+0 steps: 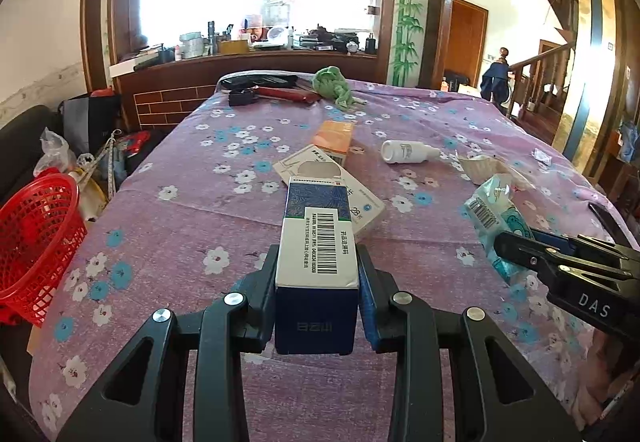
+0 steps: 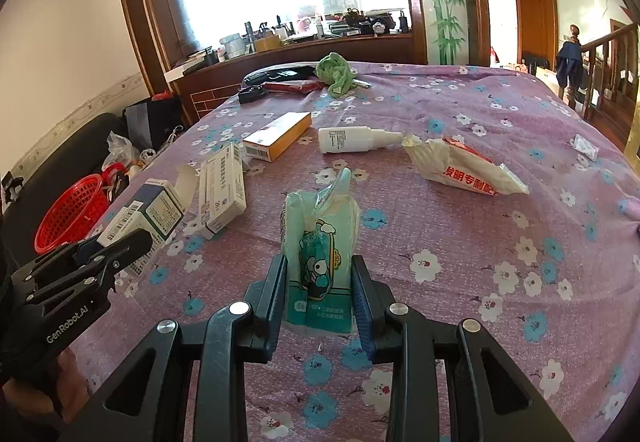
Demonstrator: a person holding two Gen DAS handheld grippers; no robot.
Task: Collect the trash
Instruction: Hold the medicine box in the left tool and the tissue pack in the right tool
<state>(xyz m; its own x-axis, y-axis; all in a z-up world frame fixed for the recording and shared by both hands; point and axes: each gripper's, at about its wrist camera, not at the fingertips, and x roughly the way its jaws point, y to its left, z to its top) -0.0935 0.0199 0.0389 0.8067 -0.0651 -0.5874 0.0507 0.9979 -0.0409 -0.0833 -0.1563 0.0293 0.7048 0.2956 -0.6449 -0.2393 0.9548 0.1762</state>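
My left gripper (image 1: 318,284) is shut on a blue and white carton (image 1: 316,242) with a barcode and an open end flap, held above the table; the same carton (image 2: 152,213) shows at the left of the right wrist view. My right gripper (image 2: 319,286) is shut on a mint-green tissue packet (image 2: 320,242), also seen as the tissue packet (image 1: 490,213). On the floral cloth lie a white carton (image 2: 222,193), an orange carton (image 2: 278,135), a white spray bottle (image 2: 354,139) and a crumpled red-printed wrapper (image 2: 464,169). A red mesh basket (image 1: 34,238) stands off the table's left side.
The table's purple floral cloth (image 2: 480,101) reaches a wooden counter at the back. A green rag (image 2: 336,73), a red flat case (image 2: 296,85) and black items lie at the far end. Bags and clutter sit on the floor beside the basket (image 2: 72,213).
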